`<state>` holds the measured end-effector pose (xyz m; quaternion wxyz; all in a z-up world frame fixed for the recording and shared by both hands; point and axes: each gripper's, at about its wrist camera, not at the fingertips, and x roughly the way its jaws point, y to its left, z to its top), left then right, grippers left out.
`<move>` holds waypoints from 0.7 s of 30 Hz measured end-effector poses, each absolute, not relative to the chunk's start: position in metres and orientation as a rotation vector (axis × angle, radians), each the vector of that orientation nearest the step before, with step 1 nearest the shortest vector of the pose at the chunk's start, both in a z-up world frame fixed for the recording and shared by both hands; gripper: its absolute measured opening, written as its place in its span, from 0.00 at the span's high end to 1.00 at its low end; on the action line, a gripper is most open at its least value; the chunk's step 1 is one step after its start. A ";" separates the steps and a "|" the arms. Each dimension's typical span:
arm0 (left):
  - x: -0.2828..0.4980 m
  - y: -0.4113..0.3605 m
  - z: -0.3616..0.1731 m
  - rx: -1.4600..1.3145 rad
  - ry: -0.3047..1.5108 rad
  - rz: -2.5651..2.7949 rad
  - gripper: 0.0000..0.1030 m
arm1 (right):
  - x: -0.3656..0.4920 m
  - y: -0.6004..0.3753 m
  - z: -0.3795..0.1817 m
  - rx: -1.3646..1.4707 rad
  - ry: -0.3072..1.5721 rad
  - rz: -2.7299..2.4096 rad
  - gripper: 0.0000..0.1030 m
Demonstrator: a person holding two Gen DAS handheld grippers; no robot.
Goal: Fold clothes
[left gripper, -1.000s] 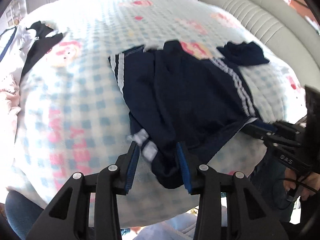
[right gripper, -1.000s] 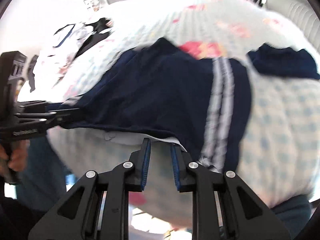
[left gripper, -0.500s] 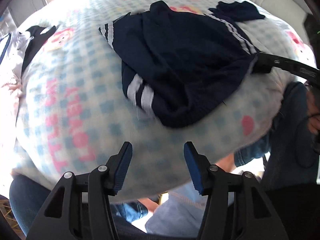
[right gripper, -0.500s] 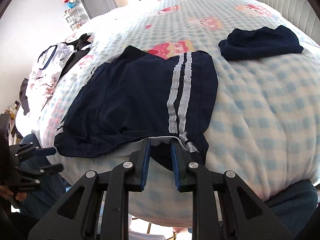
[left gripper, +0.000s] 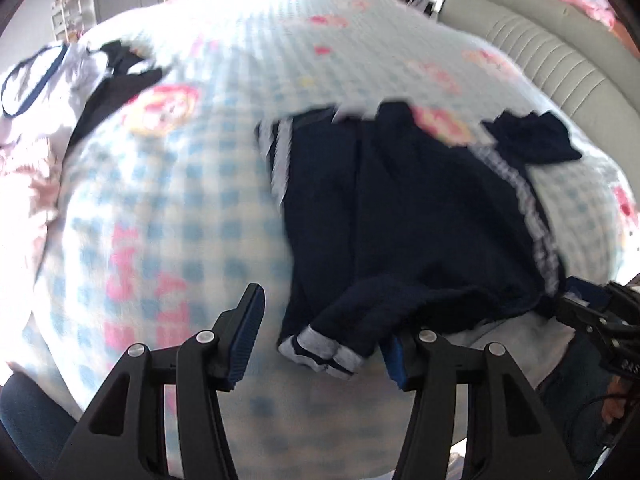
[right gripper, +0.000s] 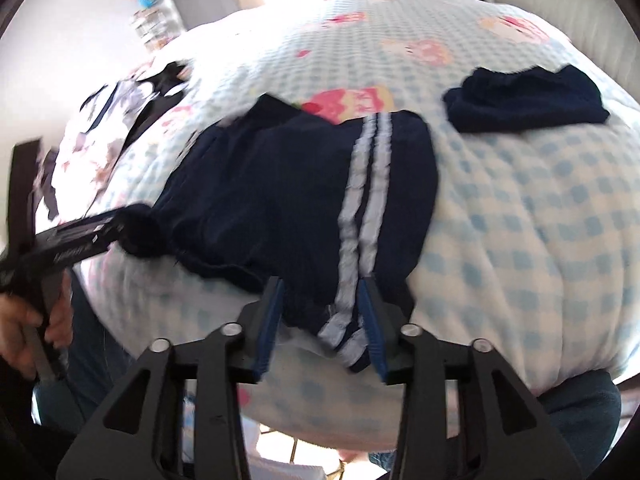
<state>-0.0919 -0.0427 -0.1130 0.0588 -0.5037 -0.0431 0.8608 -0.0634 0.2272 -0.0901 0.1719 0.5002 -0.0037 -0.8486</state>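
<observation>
Navy shorts with white side stripes (left gripper: 420, 216) lie on the checked bed cover (left gripper: 180, 208), near its front edge. My left gripper (left gripper: 320, 336) is open, its fingers either side of the shorts' near-left striped corner. In the right wrist view the shorts (right gripper: 280, 192) fill the middle. My right gripper (right gripper: 324, 316) is open, its fingers either side of the near-right striped corner. Each gripper shows in the other's view: the right one (left gripper: 580, 312) at the shorts' right edge, the left one (right gripper: 80, 240) at their left corner.
A small navy garment (right gripper: 524, 108) lies folded further back right on the bed. A pile of white, pink and black clothes (left gripper: 48, 92) lies at the far left. A grey padded headboard (left gripper: 560, 48) runs along the right. My legs in jeans are below the bed edge.
The left gripper came back in around the shorts' left corner, still open. The right gripper opened from shut on the shorts' edge and now straddles the striped corner.
</observation>
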 end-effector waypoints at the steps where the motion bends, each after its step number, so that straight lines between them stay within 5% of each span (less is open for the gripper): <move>1: -0.092 -0.048 -0.119 -1.542 -0.160 2.609 0.46 | -0.063 0.225 -0.095 1.440 0.019 -2.393 0.45; 4: -0.084 -0.063 -0.121 -1.524 -0.338 2.624 0.54 | -0.070 0.224 -0.112 1.529 0.054 -2.364 0.45; 15: -0.094 -0.071 -0.133 -1.630 -0.336 2.560 0.53 | -0.086 0.226 -0.095 1.425 0.046 -2.555 0.51; 16: -0.092 -0.067 -0.137 -1.649 -0.291 2.553 0.57 | -0.087 0.226 -0.099 1.447 0.039 -2.537 0.51; 18: -0.086 -0.060 -0.135 -1.631 -0.193 2.558 0.80 | -0.087 0.228 -0.100 1.454 0.039 -2.557 0.69; 21: -0.075 -0.059 -0.094 -1.462 -0.137 2.638 0.85 | -0.085 0.234 -0.085 1.386 0.052 -2.657 0.77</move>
